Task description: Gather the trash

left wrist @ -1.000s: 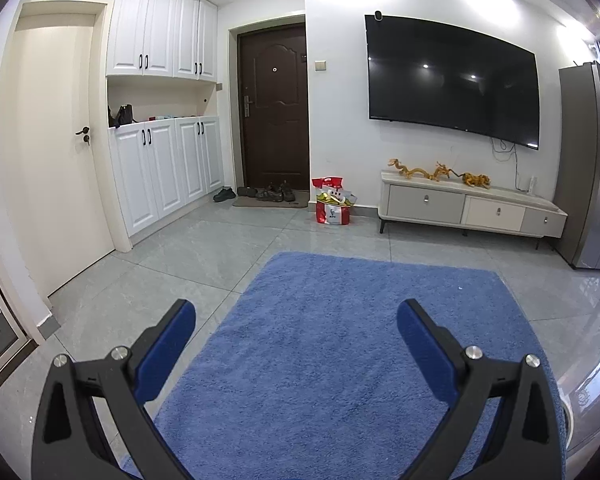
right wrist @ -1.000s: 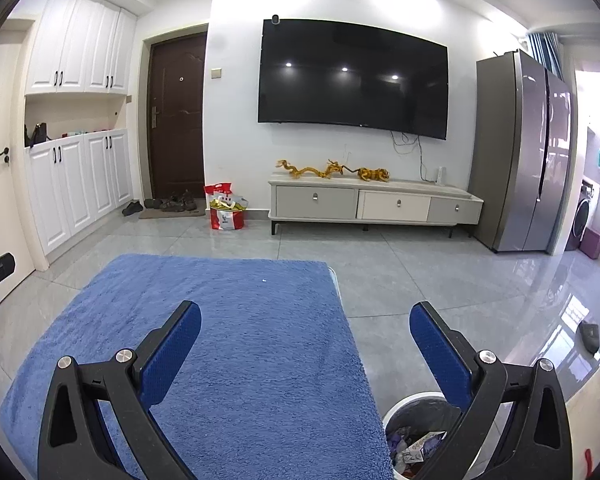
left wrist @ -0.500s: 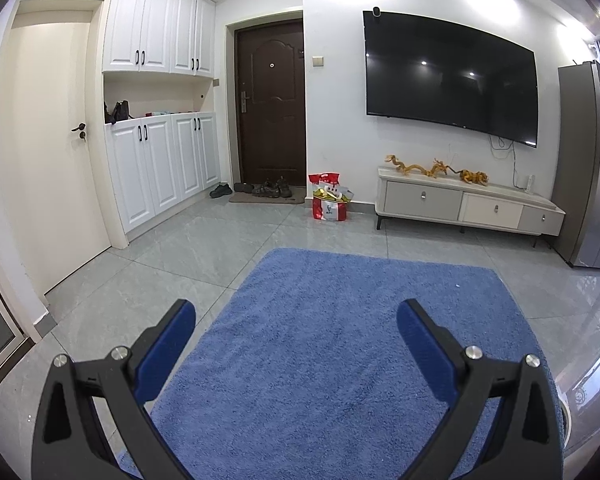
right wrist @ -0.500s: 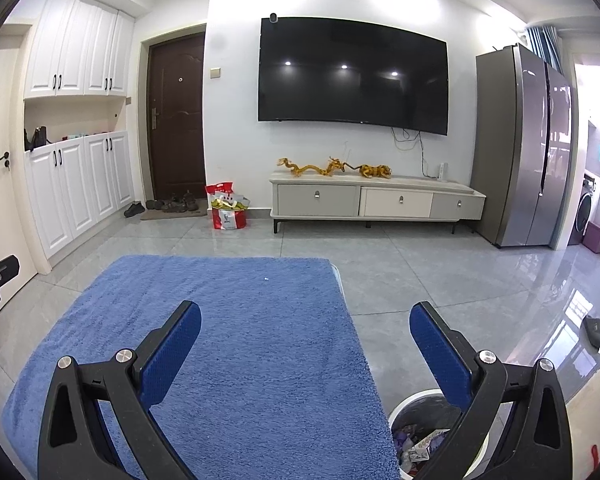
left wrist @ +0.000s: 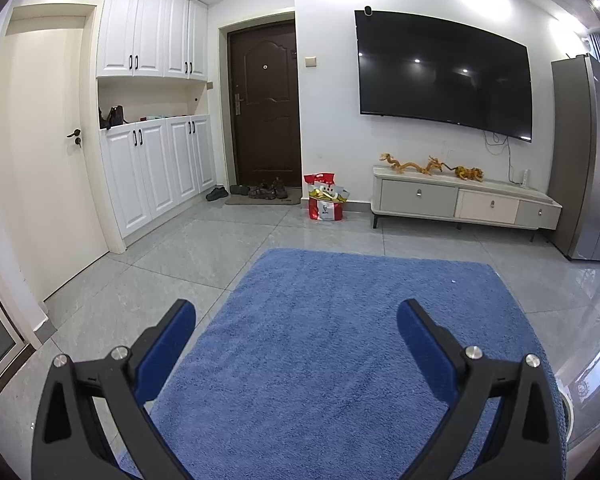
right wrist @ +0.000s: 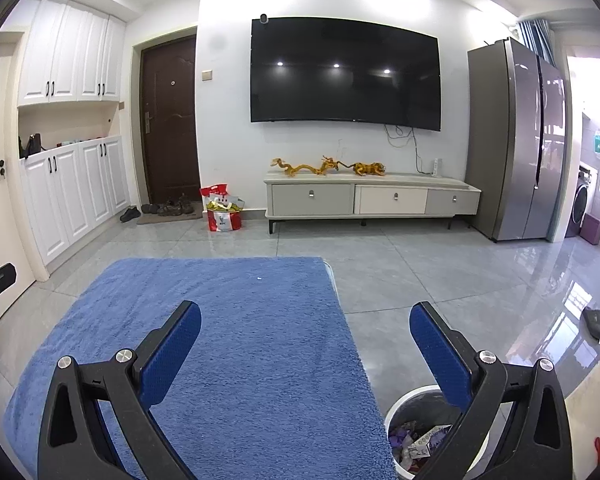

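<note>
1. Left hand-held gripper (left wrist: 296, 320): fingers spread wide, nothing between them, hovering over the blue towel (left wrist: 340, 340) that covers the surface.
2. Right hand-held gripper (right wrist: 305, 322): also spread and empty, hanging over the towel's right edge, so its right finger sits above the floor side.
3. The one bit of trash I can spot on the towel is a tiny white speck (right wrist: 259, 278), ahead of the right hand-held gripper and slightly to its left; from the left hand-held gripper it lies ahead and to the right (left wrist: 453, 281). It is too small to show any long axis.
4. The bin (right wrist: 396, 420) stands on the floor just below and right of the right hand-held gripper, its rim partly hidden by the right finger, with wrappers inside.
5. I judge the right side nearer to both speck and bin, so it suits the pick.
6. Open room: the towel is otherwise bare, so the reach forward is free. The towel's right edge drops to the floor close by the bin.
7. Beyond, a red bag (right wrist: 223, 216) stands by the far wall, well apart.
</note>
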The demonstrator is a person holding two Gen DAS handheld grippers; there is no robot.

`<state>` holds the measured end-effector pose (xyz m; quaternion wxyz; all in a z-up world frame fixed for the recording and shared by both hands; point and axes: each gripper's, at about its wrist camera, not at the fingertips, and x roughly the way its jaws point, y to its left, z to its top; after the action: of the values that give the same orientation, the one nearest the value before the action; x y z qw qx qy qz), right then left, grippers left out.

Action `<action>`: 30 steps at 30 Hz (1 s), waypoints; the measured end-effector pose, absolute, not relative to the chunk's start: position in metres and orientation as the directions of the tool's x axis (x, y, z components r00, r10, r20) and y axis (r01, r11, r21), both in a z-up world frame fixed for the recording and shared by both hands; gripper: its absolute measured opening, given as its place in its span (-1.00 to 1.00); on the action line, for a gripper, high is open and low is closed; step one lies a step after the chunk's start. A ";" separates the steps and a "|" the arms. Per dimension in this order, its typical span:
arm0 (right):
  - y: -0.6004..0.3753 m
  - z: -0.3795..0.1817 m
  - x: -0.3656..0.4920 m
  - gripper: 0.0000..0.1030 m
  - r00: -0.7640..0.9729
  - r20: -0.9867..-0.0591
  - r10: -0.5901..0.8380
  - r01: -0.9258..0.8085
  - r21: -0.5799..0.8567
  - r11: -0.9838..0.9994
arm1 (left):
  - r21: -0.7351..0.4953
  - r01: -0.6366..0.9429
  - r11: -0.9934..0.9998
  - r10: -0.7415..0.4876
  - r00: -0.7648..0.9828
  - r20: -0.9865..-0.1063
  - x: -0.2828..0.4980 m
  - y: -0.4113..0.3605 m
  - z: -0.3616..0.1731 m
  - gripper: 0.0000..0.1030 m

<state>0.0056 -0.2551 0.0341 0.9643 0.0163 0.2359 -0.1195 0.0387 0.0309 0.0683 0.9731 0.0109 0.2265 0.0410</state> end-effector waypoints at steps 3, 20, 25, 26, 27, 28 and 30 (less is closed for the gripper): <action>-0.255 0.033 0.005 0.99 0.859 -0.459 -0.225 0.242 -0.022 0.970 | 0.044 -0.070 0.997 0.082 0.895 -0.439 0.039 0.029 0.068 0.97; -0.253 0.030 0.005 0.99 0.858 -0.462 -0.226 0.243 -0.024 0.970 | 0.058 -0.055 0.997 0.076 0.894 -0.442 0.039 0.025 0.069 0.97; -0.255 0.030 0.008 0.99 0.855 -0.467 -0.226 0.243 -0.023 0.970 | 0.087 -0.056 0.995 0.089 0.894 -0.439 0.040 0.021 0.067 0.97; -0.256 0.030 0.007 0.99 0.855 -0.468 -0.226 0.244 -0.022 0.970 | 0.090 -0.053 0.995 0.087 0.894 -0.440 0.040 0.020 0.066 0.97; -0.256 0.031 0.007 0.99 0.854 -0.469 -0.226 0.244 -0.022 0.969 | 0.090 -0.050 0.995 0.085 0.893 -0.441 0.040 0.019 0.066 0.97; -0.257 0.031 0.008 0.99 0.853 -0.470 -0.226 0.244 -0.023 0.969 | 0.090 -0.048 0.995 0.083 0.893 -0.442 0.040 0.019 0.066 0.97; -0.257 0.031 0.008 0.99 0.852 -0.471 -0.228 0.245 -0.025 0.969 | 0.095 -0.047 0.994 0.085 0.894 -0.440 0.039 0.018 0.066 0.97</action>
<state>0.0080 -0.2571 0.0308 0.9621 0.0178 0.2425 -0.1231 0.0395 0.0176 0.0662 0.9723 0.0411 0.2278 0.0339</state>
